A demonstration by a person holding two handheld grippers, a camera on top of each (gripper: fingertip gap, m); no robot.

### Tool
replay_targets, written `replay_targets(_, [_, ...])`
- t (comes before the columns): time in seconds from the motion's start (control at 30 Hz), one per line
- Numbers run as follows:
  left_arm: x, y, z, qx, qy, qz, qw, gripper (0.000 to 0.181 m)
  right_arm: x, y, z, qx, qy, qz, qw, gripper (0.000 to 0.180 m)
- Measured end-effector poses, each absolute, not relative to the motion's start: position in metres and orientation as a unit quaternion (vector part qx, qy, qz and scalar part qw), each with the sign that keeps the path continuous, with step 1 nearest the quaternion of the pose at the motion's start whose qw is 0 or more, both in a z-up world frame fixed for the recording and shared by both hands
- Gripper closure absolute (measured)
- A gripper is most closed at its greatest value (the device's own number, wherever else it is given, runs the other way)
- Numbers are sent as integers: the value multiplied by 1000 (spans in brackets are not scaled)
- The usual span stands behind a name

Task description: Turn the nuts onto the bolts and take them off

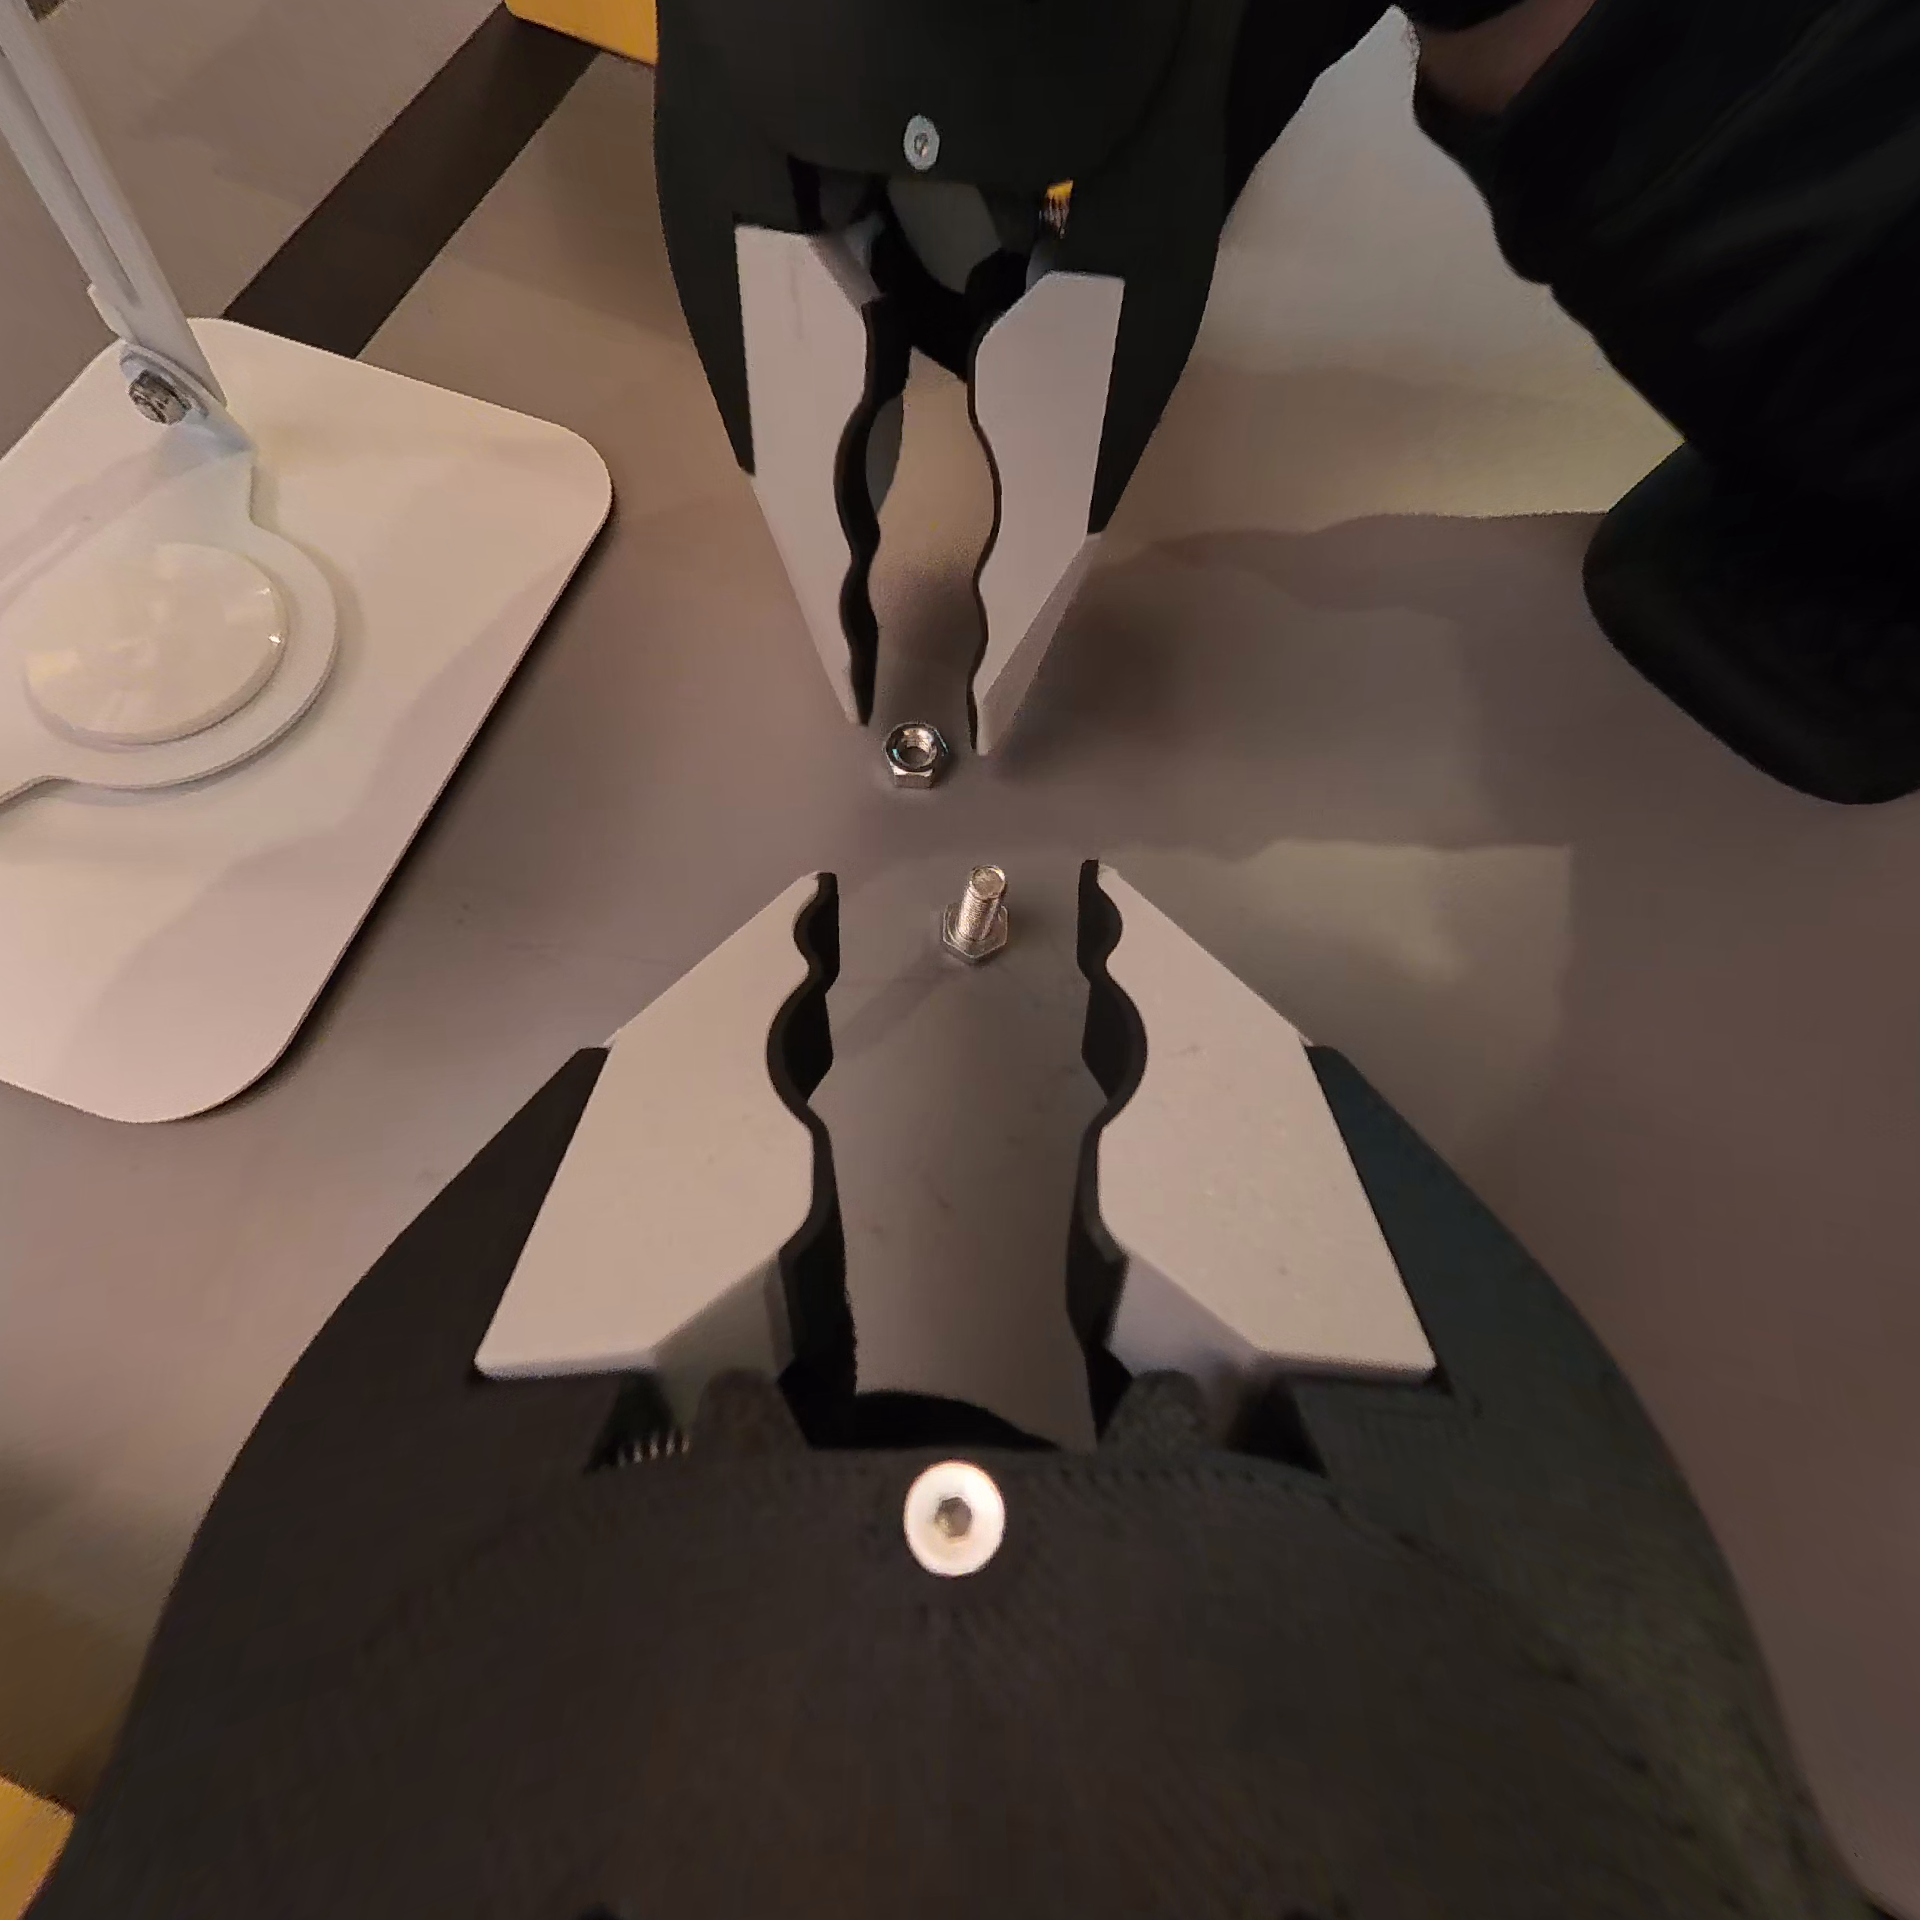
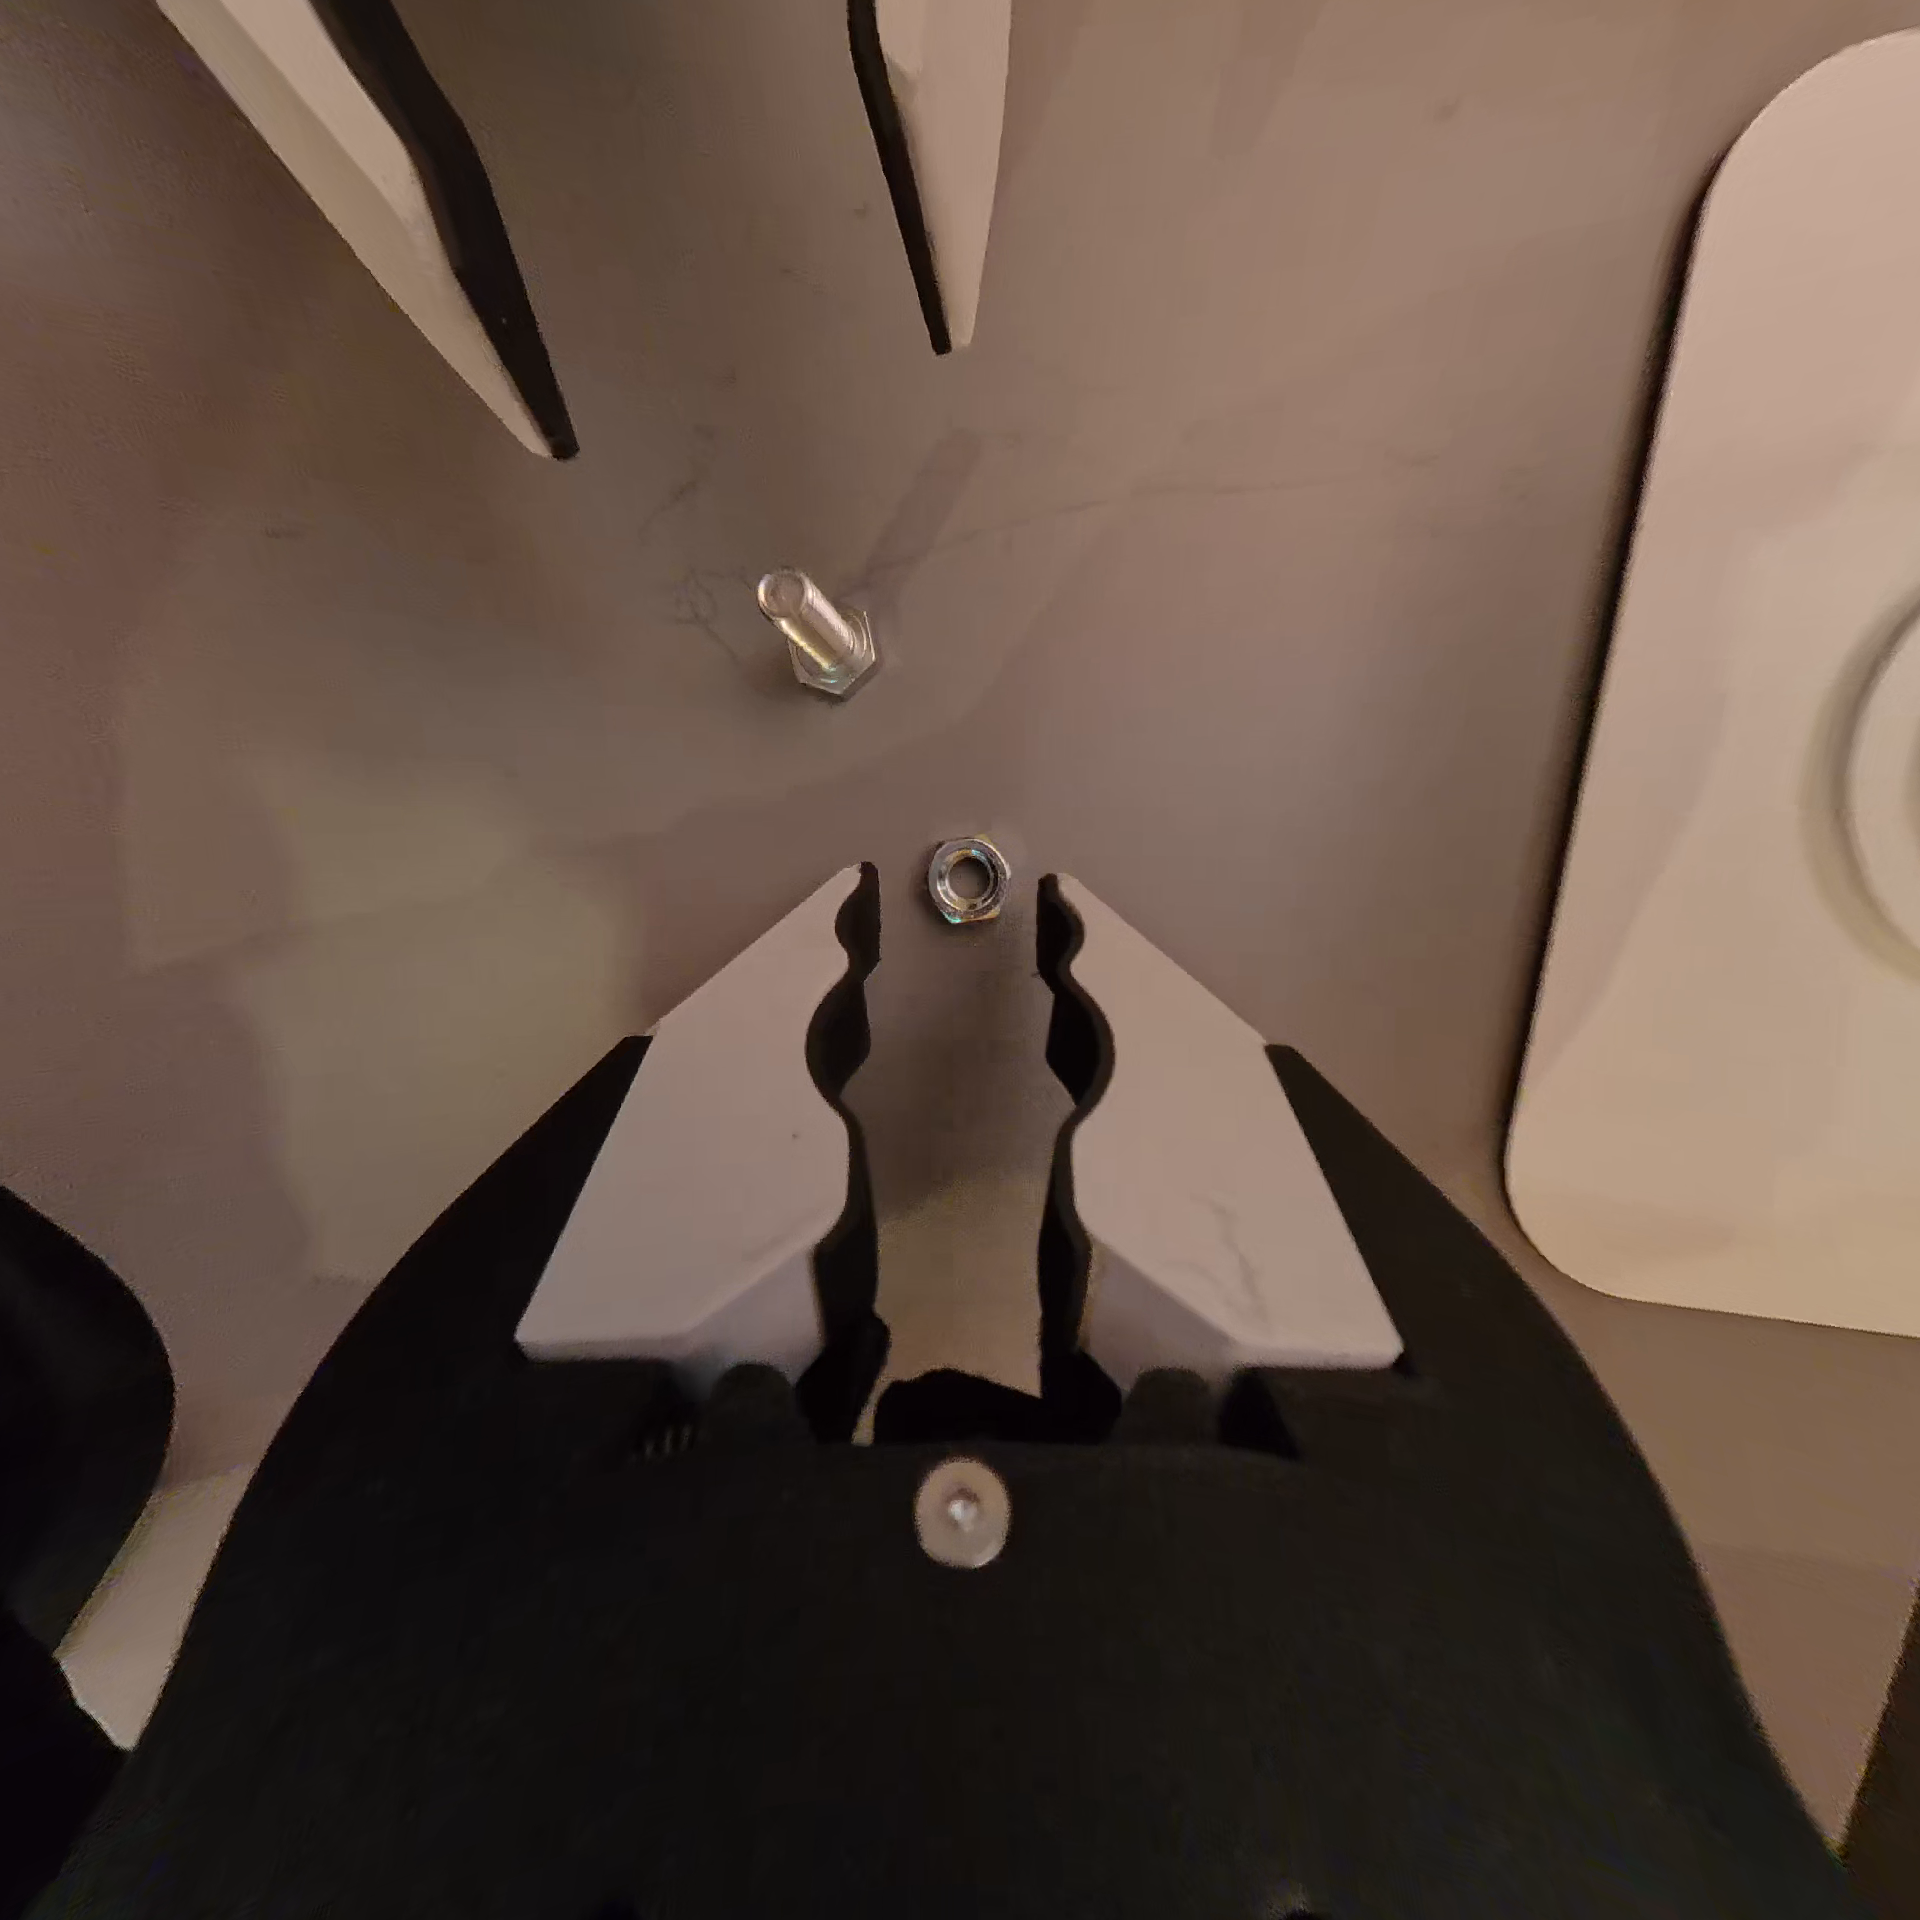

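Warm, dim indoor lighting is recorded in both views, with a yellowish cast on the grey table (image 1: 1351, 1039). Soft overlapping shadows with wavy edges are cast across the table, suggesting more than one light source overhead. Small specular highlights are noted on the nut (image 1: 912, 755) and the bolt (image 1: 968, 916). Strong wide-angle distortion is observed at the frame edges, where the white stand base (image 1: 312, 727) is bent. In the right wrist view the bolt (image 2: 821, 639) is rendered slightly soft, and the black gripper bodies are left nearly without detail
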State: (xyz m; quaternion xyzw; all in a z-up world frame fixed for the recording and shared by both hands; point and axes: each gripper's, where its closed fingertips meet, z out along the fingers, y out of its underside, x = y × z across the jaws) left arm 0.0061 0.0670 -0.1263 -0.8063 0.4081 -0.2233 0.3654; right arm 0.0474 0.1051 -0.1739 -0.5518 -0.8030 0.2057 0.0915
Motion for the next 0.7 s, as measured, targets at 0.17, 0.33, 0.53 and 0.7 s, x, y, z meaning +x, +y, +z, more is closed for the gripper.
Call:
replay_targets(0.17, [3, 66, -122, -806, 405, -220, 371, 136, 37, 98, -151, -531, -805, 233, 128, 149])
replay_targets(0.33, [-1, 64, -122, -809, 400, -215, 372, 136, 28, 85, -148, -506, -816, 247, 128, 149])
replay_targets(0.53, [-5, 60, -122, -812, 396, -213, 373, 136, 20, 73, -156, -489, -830, 245, 113, 148])
replay_targets(0.7, [-8, 58, -121, -813, 393, -212, 375, 136, 17, 67, -160, -482, -836, 242, 104, 149])
